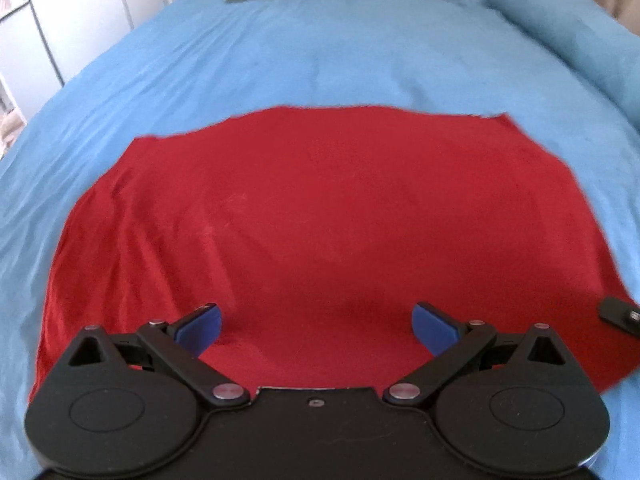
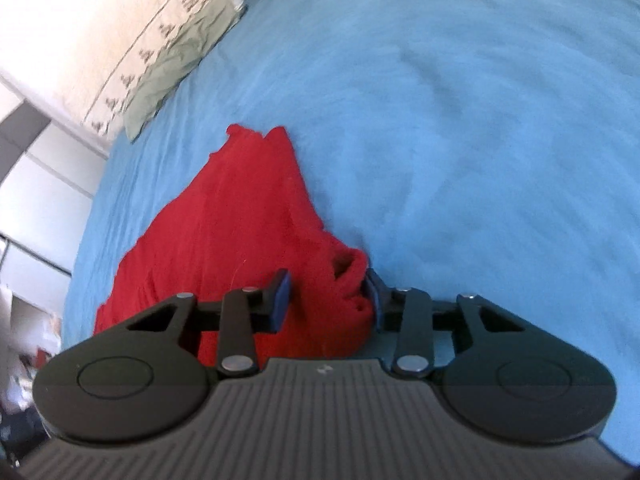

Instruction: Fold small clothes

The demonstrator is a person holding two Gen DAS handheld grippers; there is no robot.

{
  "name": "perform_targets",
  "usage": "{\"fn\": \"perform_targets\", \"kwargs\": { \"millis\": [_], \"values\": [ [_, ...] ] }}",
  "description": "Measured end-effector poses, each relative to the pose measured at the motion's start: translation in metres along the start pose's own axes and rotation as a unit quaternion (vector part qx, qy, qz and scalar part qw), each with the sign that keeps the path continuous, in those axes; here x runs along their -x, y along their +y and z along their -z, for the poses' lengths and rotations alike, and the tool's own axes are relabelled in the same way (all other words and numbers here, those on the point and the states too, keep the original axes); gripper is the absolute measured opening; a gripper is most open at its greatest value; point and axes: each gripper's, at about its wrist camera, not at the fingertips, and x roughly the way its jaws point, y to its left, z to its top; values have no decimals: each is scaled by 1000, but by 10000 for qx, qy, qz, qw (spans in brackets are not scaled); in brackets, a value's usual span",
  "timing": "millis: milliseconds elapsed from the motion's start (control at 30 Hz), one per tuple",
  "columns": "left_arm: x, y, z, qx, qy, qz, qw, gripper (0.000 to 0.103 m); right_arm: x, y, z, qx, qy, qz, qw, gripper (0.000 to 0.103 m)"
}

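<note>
**Left wrist: red cloth spread, right tool set at its edge**

Left wrist view looks over the red garment [image 1: 256, 232], lying mostly flat on the blue bed cover [image 1: 320, 60]. Some creasing on its left side. My left tool [image 1: 316, 328] hovers above the near part, jaws wide apart, nothing between them. Cannot tell whether the blue pads [image 1: 200, 330] touch the fabric.

Right tool [image 2: 326, 296] is parted too, with a bunched-up corner of the cloth sitting between its fingers, against the right-hand one. Not clamped yet, as far as I can judge.

Step, by my reading: taking hold of an edge for a first fold. Next move calls for pinching that bunched corner, matching it with a left-hand grasp, then carrying the edge across evenly.

View differences: only the right wrist shows the lifted, rumpled corner and a patterned pillow [image 2: 168, 52]. Only the left shows the garment's full spread, plus a black part [image 1: 620, 314] at the right edge, probably my other tool.
</note>
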Motion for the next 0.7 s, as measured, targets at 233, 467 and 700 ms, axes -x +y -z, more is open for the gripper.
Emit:
{"fn": "perform_targets", "kwargs": {
  "millis": [233,467,700],
  "values": [
    [-18,12,-4,118,272,31,9996,103,-3,5,8,280,-13,83,9996,54],
    [-26,14,-5,124,372,106,9992,103,-3,19,4,479,56,219,9986,27],
    [-29,29,-27,34,919,490,9946,103,26,101,-19,607,-315,-395,9969,25]
  ]
}}
